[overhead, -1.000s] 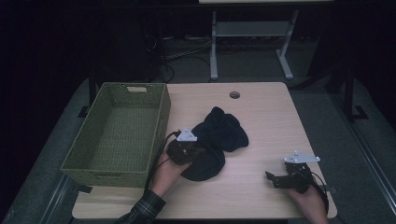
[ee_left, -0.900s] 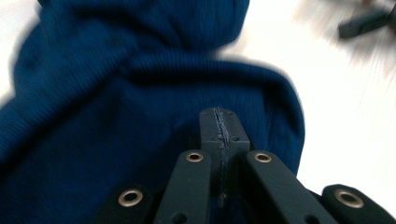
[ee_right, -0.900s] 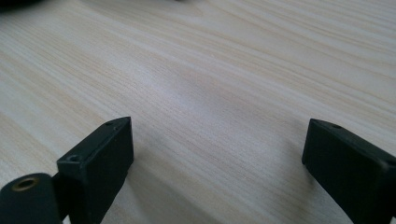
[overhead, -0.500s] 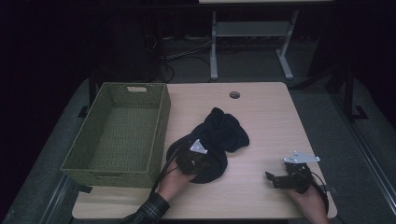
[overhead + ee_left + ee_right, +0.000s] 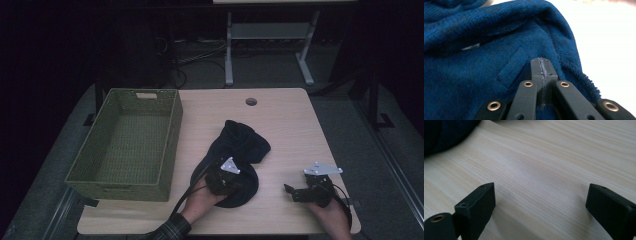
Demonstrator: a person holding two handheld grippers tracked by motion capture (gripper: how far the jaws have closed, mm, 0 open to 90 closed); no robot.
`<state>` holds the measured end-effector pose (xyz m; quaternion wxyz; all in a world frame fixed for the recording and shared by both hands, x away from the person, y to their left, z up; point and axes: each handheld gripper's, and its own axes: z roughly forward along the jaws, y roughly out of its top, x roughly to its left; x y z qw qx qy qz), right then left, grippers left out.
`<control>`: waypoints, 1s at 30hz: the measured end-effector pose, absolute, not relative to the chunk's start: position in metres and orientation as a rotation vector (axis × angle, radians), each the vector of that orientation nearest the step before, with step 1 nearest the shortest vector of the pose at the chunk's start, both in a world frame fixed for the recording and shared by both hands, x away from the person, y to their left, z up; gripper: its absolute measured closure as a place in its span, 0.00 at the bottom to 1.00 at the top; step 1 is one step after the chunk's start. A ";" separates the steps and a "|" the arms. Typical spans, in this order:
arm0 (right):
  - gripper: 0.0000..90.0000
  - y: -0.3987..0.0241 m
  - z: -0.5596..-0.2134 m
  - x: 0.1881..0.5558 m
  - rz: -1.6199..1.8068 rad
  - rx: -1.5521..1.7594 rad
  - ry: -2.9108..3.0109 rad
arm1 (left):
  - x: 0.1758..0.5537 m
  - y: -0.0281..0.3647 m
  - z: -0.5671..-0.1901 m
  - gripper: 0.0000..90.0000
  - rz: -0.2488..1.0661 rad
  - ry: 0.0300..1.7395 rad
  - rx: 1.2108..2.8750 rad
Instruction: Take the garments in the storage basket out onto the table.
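Garment: dark blue knit cloth point(image 5: 240, 150) is lying crumpled mid-bench, stretching from centre toward the near edge; looks near black in the high view, blue in the left gripper view point(image 5: 486, 50).
L gripper point(image 5: 223, 179): is sitting on the near part of the cloth, grey plate on top, hand behind it coming in from the near edge.
L fingers point(image 5: 541, 72): are pressing together w/ a pinch of the blue knit caught along their seam.
R gripper point(image 5: 300, 191): is resting low by the near right corner, well apart from the cloth.
R fingers point(image 5: 477, 202): are standing wide apart over bare wood, nothing between.
Basket point(image 5: 172, 135): green woven, is sitting along the left edge, just beside the cloth.
Bench point(image 5: 285, 125): light wood.
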<state>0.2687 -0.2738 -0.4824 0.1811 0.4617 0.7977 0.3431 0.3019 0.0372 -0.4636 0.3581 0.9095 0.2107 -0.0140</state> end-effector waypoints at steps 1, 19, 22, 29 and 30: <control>0.10 -0.274 -0.482 0.269 0.969 1.304 2.253 | 0.300 0.033 -0.464 1.00 -0.043 0.540 2.344; 0.10 -0.274 -0.482 0.269 0.968 1.304 2.253 | 0.294 0.027 -0.452 1.00 -0.055 0.504 2.260; 0.10 -0.274 -0.482 0.269 0.969 1.304 2.253 | 0.294 0.033 -0.446 1.00 -0.043 0.512 2.250; 0.10 -0.274 -0.482 0.269 0.969 1.303 2.253 | 0.296 0.053 -0.437 1.00 -0.015 0.535 2.226; 0.10 -0.274 -0.482 0.269 0.969 1.304 2.253 | 0.296 0.055 -0.436 1.00 -0.010 0.541 2.222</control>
